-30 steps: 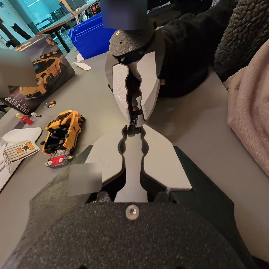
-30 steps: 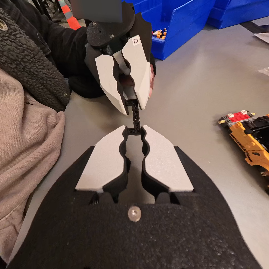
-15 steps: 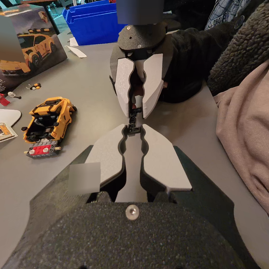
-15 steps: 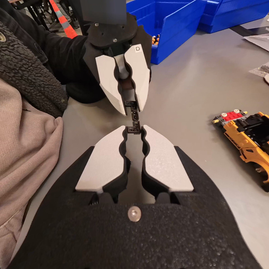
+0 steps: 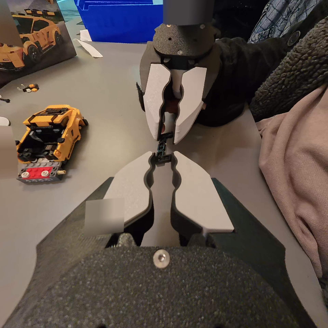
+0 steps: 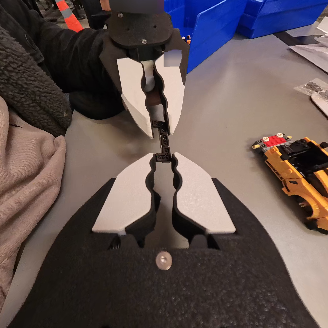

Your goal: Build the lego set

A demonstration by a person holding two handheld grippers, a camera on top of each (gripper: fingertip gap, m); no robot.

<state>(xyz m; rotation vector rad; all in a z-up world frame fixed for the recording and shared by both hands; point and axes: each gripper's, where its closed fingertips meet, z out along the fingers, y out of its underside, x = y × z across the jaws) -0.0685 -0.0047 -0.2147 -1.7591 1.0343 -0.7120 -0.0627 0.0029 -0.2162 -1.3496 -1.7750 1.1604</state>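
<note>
A small black lego assembly (image 5: 162, 148) of thin plates spans between my two grippers above the grey table (image 5: 110, 99). My left gripper (image 5: 163, 157) is shut on its near end. My right gripper (image 5: 166, 136) faces it from across and is shut on the far end. In the right wrist view my right gripper (image 6: 163, 157) holds the assembly (image 6: 164, 142) and the left gripper (image 6: 160, 129) grips the other end. The half-built yellow lego car (image 5: 49, 138) lies on the table to the left; it also shows in the right wrist view (image 6: 301, 177).
The set's box (image 5: 30, 35) stands at the back left, with tiny loose pieces (image 5: 30, 87) near it. Blue bins (image 6: 230, 23) stand at the table's far side. A person's beige and dark fleece sleeves (image 5: 292, 142) lie along the table's edge. Papers (image 6: 316, 53) lie far right. The tips of both grippers are at nearly the same place. From either gripper's tips it is about 15 centimetres to the half-built yellow lego car (image 5: 49, 138).
Both grippers have kept their hold on the black assembly. The left wrist view has swung, so the car and box sit higher and closer in it; the opposite gripper now looks nearer.
</note>
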